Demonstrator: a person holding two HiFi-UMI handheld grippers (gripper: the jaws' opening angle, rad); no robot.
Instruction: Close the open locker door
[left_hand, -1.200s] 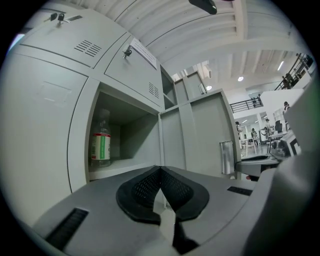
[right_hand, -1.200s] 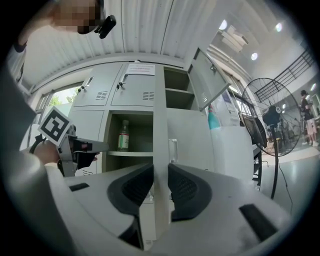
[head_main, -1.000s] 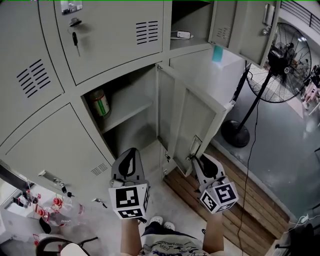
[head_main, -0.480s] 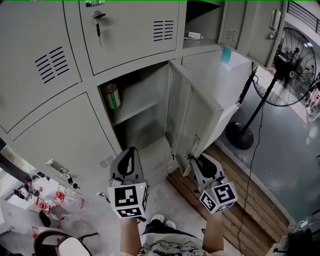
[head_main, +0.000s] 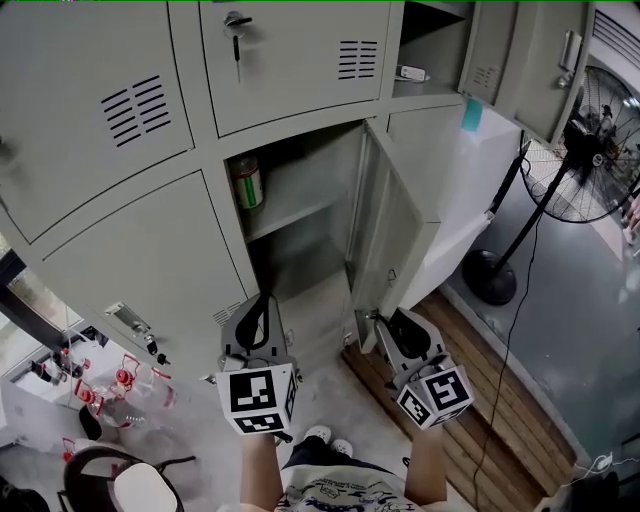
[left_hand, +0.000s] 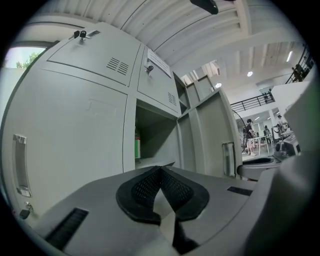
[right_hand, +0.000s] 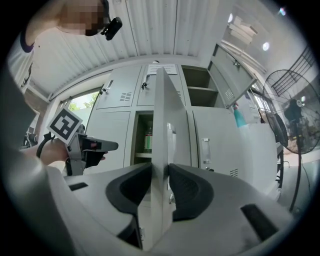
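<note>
**Head view:** camera above and behind both grippers, facing steeply down onto the lockers. The left gripper and right gripper sit near the lower frame edge.

**Left gripper view:** level and low, facing the compartment ahead of its jaws.

**Right gripper view:** level, hard against the door. The door's edge stands between jaws that have just been opening.

**Shared:** all three views take in the compartment, door and bottle. The right gripper view also shows the left gripper, off to its left.
</note>
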